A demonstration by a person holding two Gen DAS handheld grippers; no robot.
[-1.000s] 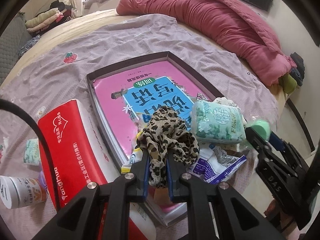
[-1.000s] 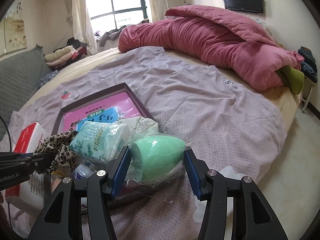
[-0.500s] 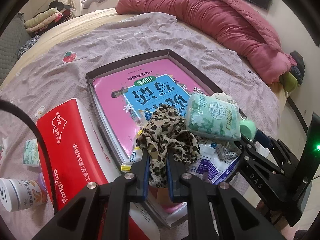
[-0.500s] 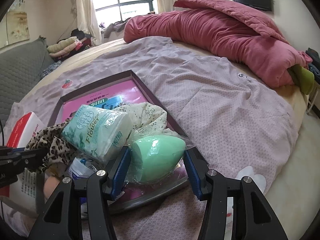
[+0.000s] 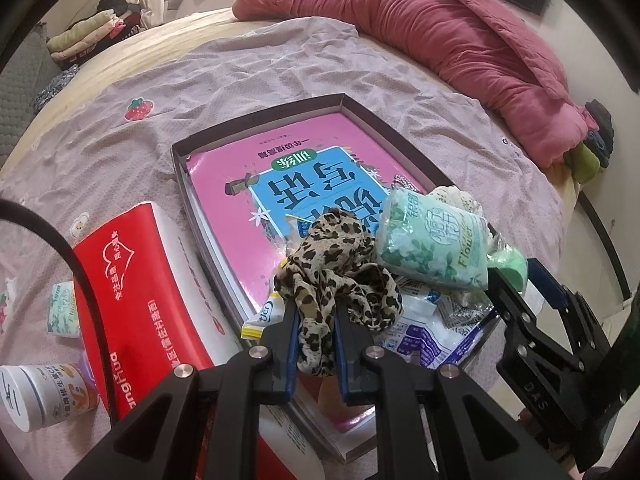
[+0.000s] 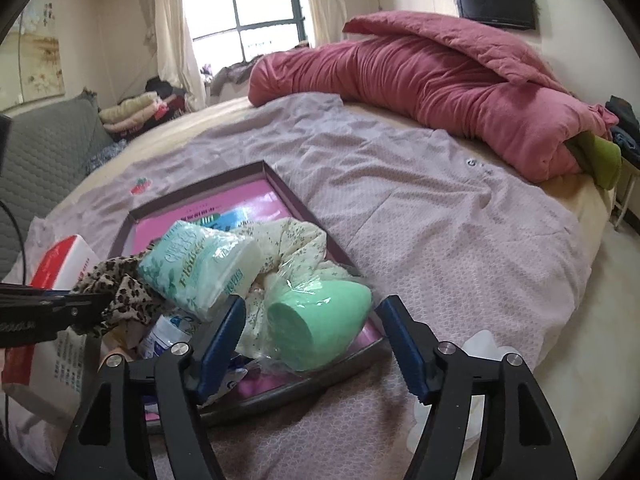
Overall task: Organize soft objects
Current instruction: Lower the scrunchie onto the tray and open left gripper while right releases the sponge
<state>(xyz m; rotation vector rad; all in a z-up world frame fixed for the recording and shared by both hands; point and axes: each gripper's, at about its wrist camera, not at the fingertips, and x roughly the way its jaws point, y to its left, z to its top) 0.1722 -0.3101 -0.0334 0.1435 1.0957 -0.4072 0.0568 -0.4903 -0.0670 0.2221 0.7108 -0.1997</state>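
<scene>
Left wrist view shows the left gripper [image 5: 315, 330] clamped on a bunch of the leopard-print cloth [image 5: 336, 264], which droops limp over the near end of the shallow dark tray [image 5: 256, 122]. The fabric looks light and floppy, so a pinch on a gathered fold, as here, seems the surest hold.

Right wrist view has the right gripper [image 6: 312, 334] with its jaws just opened: the green sponge [image 6: 320, 320], egg-shaped and wrapped in crinkly clear film, lies between the blue pads but clear of both. It rests at the tray's near corner. It is probably squashy and very light, and the film may be slippery, so a hold across its widest part would suit best.

Inside the tray, a pink book [image 5: 248, 216] covers the floor. Piled at the near end are the green tissue pack [image 5: 434, 246], a floral cloth [image 6: 296, 240] and some printed packets [image 5: 432, 328]. Beside the tray, on the bedspread [image 6: 420, 216], lies a red tissue box [image 5: 136, 292].
</scene>
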